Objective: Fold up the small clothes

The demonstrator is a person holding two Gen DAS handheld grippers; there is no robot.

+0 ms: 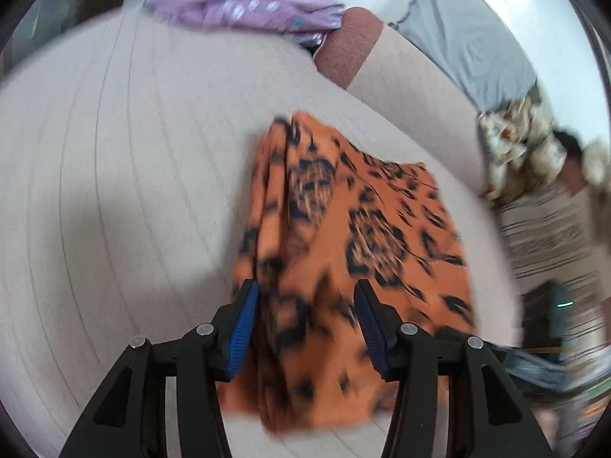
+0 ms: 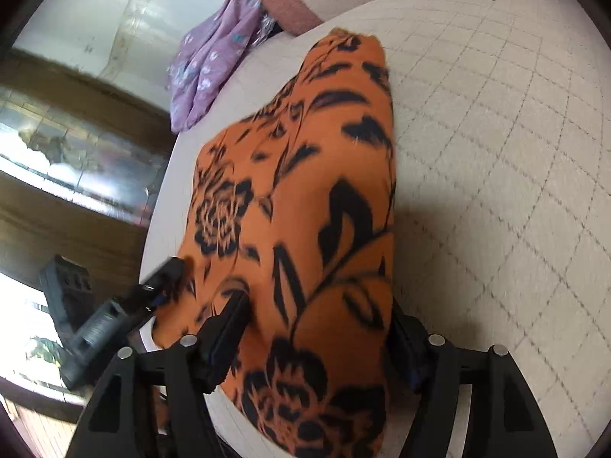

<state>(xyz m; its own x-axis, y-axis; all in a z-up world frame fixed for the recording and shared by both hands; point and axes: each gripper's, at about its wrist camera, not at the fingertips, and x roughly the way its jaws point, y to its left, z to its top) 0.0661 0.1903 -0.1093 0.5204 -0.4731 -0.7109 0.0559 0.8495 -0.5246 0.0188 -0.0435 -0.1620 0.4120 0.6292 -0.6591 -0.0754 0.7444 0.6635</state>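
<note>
left tool and right tool open astride orange cloth, lying lengthwise away

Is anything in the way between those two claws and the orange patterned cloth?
Nothing visible is. The orange cloth already lies between the fingers of the left gripper and of the right gripper. The purple garment lies apart, at the far edge.

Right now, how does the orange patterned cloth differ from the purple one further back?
The orange cloth carries a bold black flower and leaf print; the purple cloth has small pale flowers. The orange one lies between the fingers of both grippers, being worked; the purple one lies bunched and untouched at the far edge. Both rest on the same pale quilted surface.
</note>
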